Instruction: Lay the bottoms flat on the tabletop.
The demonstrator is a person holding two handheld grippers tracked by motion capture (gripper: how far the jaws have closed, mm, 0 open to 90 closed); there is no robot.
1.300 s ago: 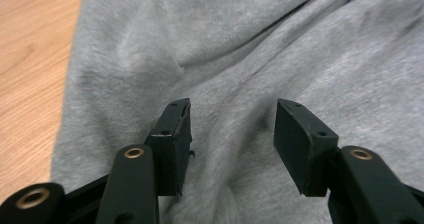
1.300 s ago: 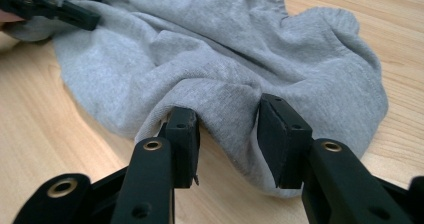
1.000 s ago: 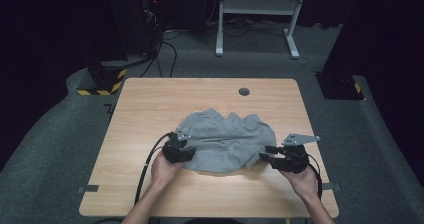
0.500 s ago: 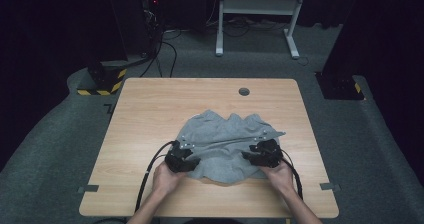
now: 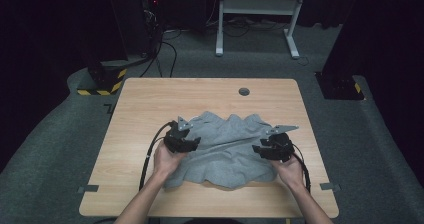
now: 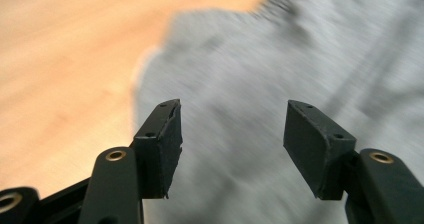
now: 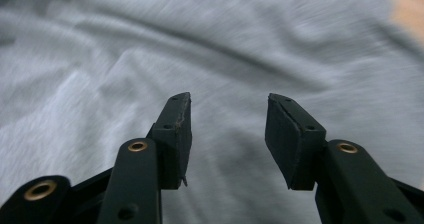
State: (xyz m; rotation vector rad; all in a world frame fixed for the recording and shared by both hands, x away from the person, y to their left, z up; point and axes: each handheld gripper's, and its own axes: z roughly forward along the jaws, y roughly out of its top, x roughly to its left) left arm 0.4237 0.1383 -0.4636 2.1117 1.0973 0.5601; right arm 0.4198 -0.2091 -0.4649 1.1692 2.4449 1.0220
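Note:
A crumpled grey cloth (image 5: 227, 144) lies on the near half of the wooden table (image 5: 150, 104). My left gripper (image 5: 192, 143) rests over the cloth's left part, and my right gripper (image 5: 257, 149) over its right part. In the left gripper view the left gripper (image 6: 232, 129) stands open above the grey cloth (image 6: 270, 64), close to the cloth's edge, with nothing between its jaws. In the right gripper view the right gripper (image 7: 227, 129) is open too, just above the wrinkled grey cloth (image 7: 150, 59).
A small round dark grommet (image 5: 244, 91) sits in the table near its far edge. Bare wood lies to the left of the cloth and along the far half. A white desk frame (image 5: 260, 14) and cables stand on the floor beyond.
Over the last second the right gripper came in toward the cloth's middle, then moved back out to the right. The cloth has spread somewhat wider. The left gripper stayed on the cloth's left part.

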